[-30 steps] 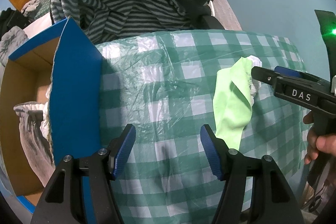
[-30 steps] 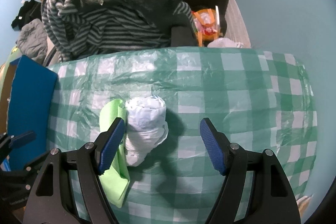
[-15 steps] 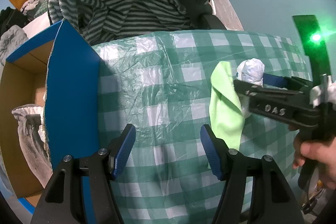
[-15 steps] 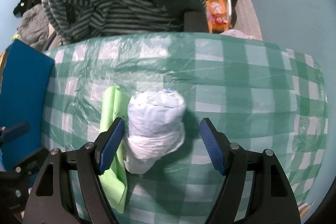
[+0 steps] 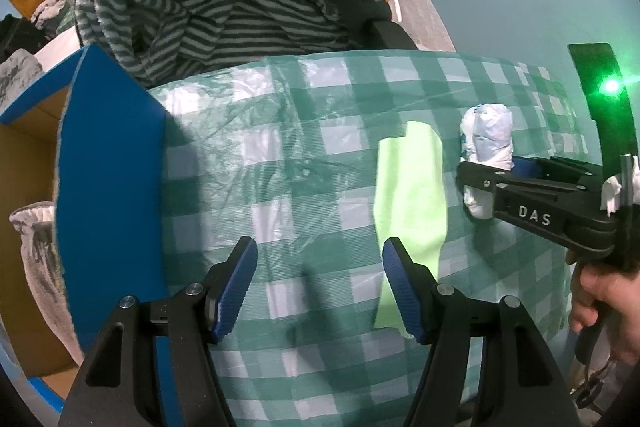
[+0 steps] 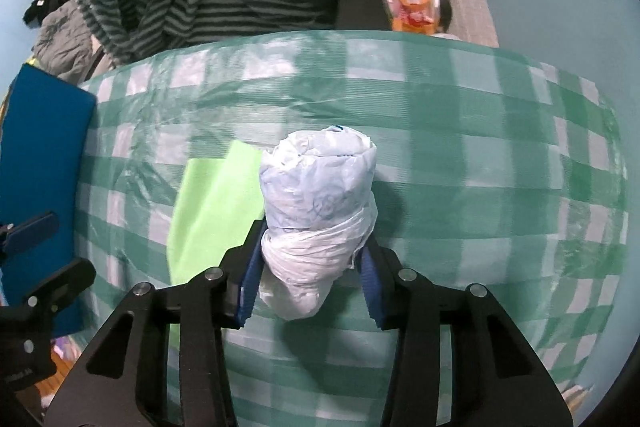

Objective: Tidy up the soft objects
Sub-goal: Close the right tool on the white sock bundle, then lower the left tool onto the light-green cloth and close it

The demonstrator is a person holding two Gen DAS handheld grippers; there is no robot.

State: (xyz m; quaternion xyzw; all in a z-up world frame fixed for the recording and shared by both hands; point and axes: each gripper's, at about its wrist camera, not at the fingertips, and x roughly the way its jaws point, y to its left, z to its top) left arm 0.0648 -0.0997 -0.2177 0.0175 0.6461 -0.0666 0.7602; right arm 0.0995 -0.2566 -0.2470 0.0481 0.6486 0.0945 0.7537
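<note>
On the checked cloth, the scene by parts:

Bundle: a rolled white plastic bundle (image 6: 318, 219) lies on the green-and-white checked tablecloth (image 6: 480, 147), toward its right half, with its knotted end pointing at the right-hand claw.

Right gripper (image 6: 310, 281): its jaws have just been closing, and the bundle sits between them. The blue pads now press on the knotted lower end from both sides, where a second ago they stood wide on either side of it. From the left camera the same claw (image 5: 486, 183) reaches in from the right and crosses the bundle (image 5: 488, 139) low down.

Meaning for the task: I'd judge the grab is made or all but made. The bundle looks still down on the cloth, so lifting it is the step in hand.

Green cloth: a lime-green cloth (image 5: 412, 203) lies flat just left of the bundle, near but not caught in the pads as far as I can tell.

Left gripper (image 5: 320, 287): spread wide and empty, hanging over bare tablecloth with its right finger above the green cloth's near edge. It has hardly shifted.

Box: a blue cardboard box (image 5: 108, 167) stands open at the table's left edge with a grey fabric item (image 5: 36, 247) inside, the likely place for soft things.

Beyond: a pile of striped and dark clothing (image 5: 224, 7) past the far edge.
</note>
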